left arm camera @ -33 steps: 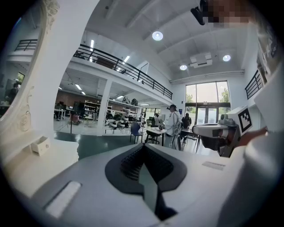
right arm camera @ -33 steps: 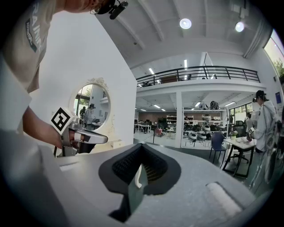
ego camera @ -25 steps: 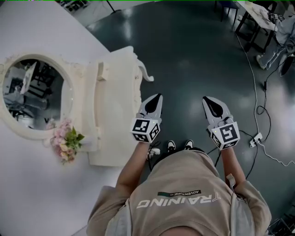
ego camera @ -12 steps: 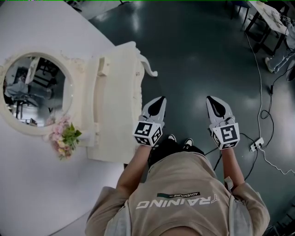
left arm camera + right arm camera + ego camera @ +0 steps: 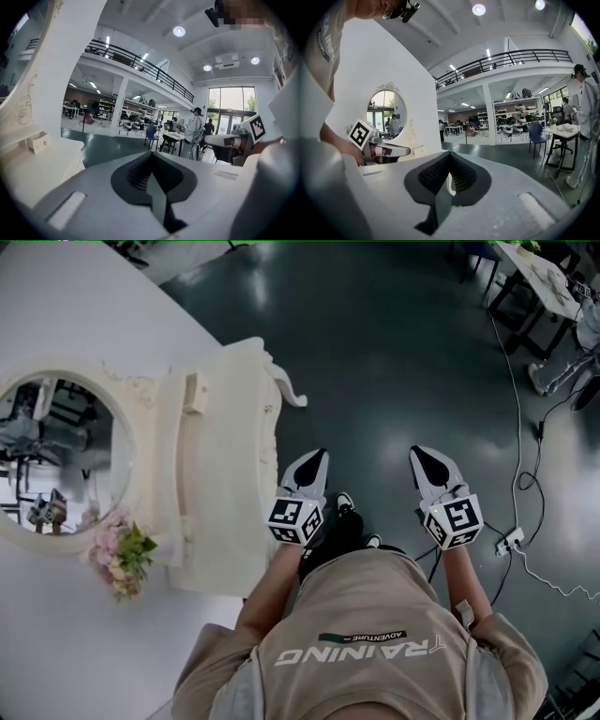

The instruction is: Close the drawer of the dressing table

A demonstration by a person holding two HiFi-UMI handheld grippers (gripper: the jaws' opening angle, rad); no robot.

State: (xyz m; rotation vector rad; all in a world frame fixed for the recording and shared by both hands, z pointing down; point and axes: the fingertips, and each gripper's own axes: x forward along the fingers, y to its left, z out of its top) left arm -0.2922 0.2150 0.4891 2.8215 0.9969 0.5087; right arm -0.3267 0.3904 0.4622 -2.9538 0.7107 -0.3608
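Observation:
The cream dressing table [image 5: 220, 474] stands at the left, with a round mirror [image 5: 56, 456] on it. From above I cannot make out its drawer. My left gripper [image 5: 316, 461] hangs just right of the table's front edge, jaws shut and empty. My right gripper [image 5: 422, 456] is held further right over the floor, also shut and empty. In the left gripper view the shut left gripper [image 5: 149, 158] points past the table top [image 5: 42, 161], with the right gripper [image 5: 232, 140] off to the side. The right gripper view shows the shut right gripper [image 5: 449, 161], the left gripper [image 5: 382, 150] and the mirror [image 5: 386, 112].
A pink flower bunch [image 5: 117, 554] sits on the table by the mirror, and a small box-shaped piece [image 5: 195, 395] near the back. Dark shiny floor [image 5: 394, 352] lies ahead. Cables and a power strip [image 5: 511, 540] trail at the right. Desks and people stand in the hall beyond.
The head view has drifted a little, so the table sits slightly lower and further left. Both grippers stay shut, side by side in front of the body.

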